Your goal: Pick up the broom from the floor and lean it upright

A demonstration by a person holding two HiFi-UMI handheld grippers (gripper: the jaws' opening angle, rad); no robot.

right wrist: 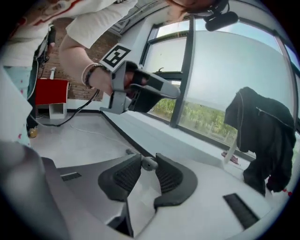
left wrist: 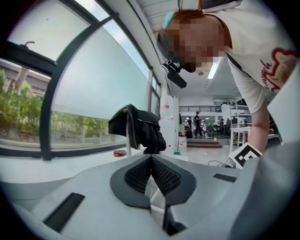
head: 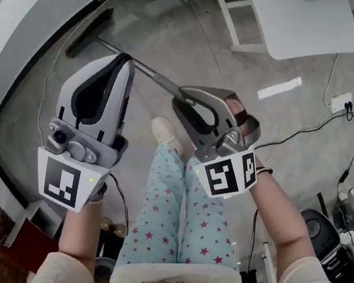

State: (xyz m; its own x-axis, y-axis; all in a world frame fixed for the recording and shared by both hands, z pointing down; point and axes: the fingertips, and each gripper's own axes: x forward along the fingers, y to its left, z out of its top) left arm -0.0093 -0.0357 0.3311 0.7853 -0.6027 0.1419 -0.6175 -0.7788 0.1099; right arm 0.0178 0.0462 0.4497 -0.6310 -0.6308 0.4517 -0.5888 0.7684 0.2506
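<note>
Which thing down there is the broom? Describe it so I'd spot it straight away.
Find the curved white wall at the head view's left. From its foot a thin grey pole slants to the right gripper, whose jaws hold its end: the broom. Unlike the winding cables nearby, it is straight, with a dark brush head.

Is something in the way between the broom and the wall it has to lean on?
Nothing big that I can see. The right hand-held gripper holds the broom by the end of its handle, and the brush lies close to the white wall. Only a thin cable lies on the floor there.
</note>
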